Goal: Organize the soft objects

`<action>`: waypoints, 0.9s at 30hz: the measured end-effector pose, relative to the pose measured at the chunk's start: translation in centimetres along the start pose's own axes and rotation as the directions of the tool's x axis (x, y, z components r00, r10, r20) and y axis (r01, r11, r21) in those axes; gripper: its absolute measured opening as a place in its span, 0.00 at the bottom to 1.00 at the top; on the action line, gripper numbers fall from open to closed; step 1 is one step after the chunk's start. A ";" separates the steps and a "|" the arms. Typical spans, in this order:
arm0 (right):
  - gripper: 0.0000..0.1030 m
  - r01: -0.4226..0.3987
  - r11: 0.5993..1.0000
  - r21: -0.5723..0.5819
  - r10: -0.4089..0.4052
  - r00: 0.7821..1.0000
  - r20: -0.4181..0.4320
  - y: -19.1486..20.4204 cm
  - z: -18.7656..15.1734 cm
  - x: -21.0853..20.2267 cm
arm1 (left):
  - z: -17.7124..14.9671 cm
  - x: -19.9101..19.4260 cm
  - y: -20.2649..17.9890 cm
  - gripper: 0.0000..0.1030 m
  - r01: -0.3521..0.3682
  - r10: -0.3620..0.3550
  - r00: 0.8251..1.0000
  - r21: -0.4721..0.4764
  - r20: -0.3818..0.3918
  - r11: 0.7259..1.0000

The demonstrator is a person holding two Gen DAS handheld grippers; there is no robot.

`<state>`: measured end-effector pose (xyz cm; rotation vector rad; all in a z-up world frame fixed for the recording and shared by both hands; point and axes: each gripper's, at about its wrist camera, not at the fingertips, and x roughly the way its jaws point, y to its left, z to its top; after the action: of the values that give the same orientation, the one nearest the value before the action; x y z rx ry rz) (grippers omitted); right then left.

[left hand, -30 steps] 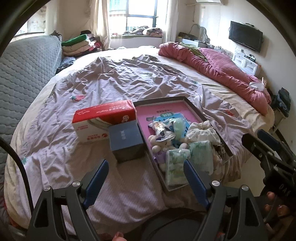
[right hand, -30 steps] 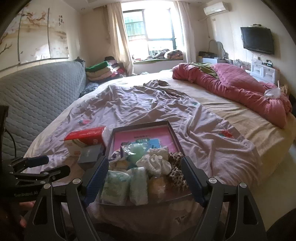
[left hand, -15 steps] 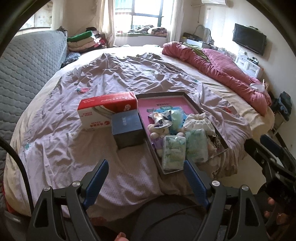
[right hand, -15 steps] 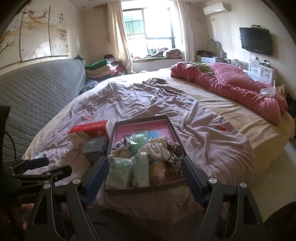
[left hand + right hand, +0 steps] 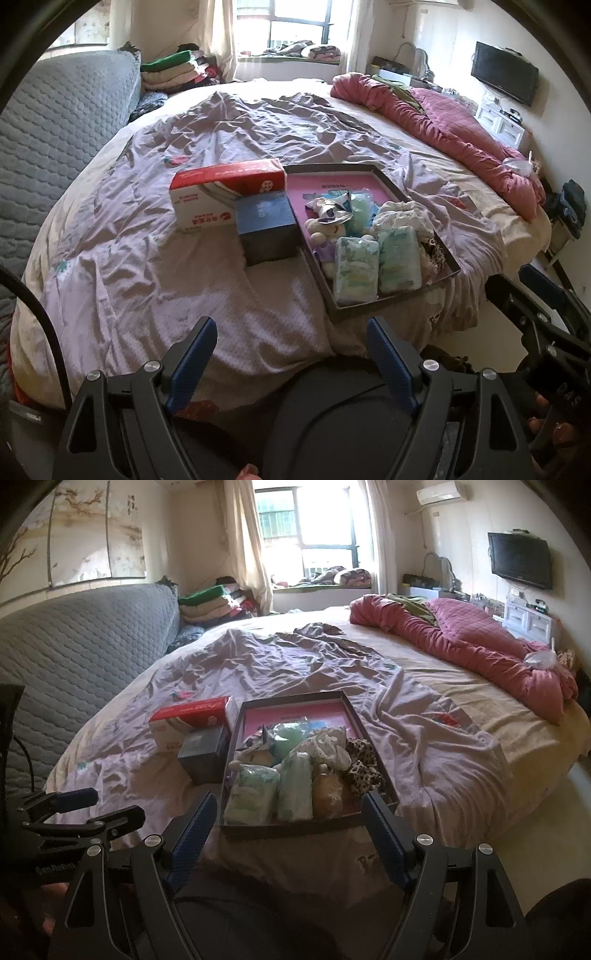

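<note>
Hovering claws: both hang over the near edge of the bed (image 5: pixel 147 258), fingers spread wide, gripping nothing and touching nothing.
Left claw (image 5: pixel 291 332): wide open and empty; its blue fingers (image 5: pixel 192 365) frame bare purple sheet (image 5: pixel 258 147) just short of the tray's near corner.
Right claw (image 5: pixel 288 808): wide open and empty; the tray's near rim sits between its blue fingers (image 5: pixel 384 845), apart from both.
Tray (image 5: pixel 388 181): dark-rimmed with a pink floor, lying on the sheet at the near right part of the bed.
Soft objects: heaped in the near half of the tray, with two pale green packets (image 5: pixel 376 266) side by side at the near rim, a leopard-print cloth (image 5: pixel 364 764) on the right, a white crumpled cloth (image 5: pixel 328 744) behind, and a small plush toy (image 5: pixel 325 230) to the left.
Red and white box (image 5: pixel 229 192): on the sheet just left of the tray's far half.
Dark blue box (image 5: pixel 267 229): touching the red box's near side, just beside the tray's left wall.
Red quilt (image 5: pixel 461 122): bunched along the far right side of the bed, well apart from the tray.
Change from a second ago: both claws have pulled back from the bed, so the tray and boxes look smaller and farther; openings are unchanged, and nothing on the bed has shifted.
</note>
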<state>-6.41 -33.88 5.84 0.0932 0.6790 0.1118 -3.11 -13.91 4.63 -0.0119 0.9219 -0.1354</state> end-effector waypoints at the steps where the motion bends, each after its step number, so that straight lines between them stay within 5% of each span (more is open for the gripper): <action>1: 0.79 -0.002 1.000 0.006 0.002 1.000 -0.003 0.0 0.0 -0.1 | -0.1 -0.1 0.1 0.80 -0.003 0.003 1.000 -0.004 0.000 1.000; 27: 0.79 -0.043 0.999 -0.026 0.042 0.998 -0.036 2.4 -1.0 -0.5 | -0.9 -1.7 0.7 0.80 -0.025 0.026 0.999 -0.025 0.019 0.999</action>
<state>-7.62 -31.55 5.71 0.0800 0.7111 0.1633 -4.73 -13.01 5.37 -0.0245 0.9041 -0.0998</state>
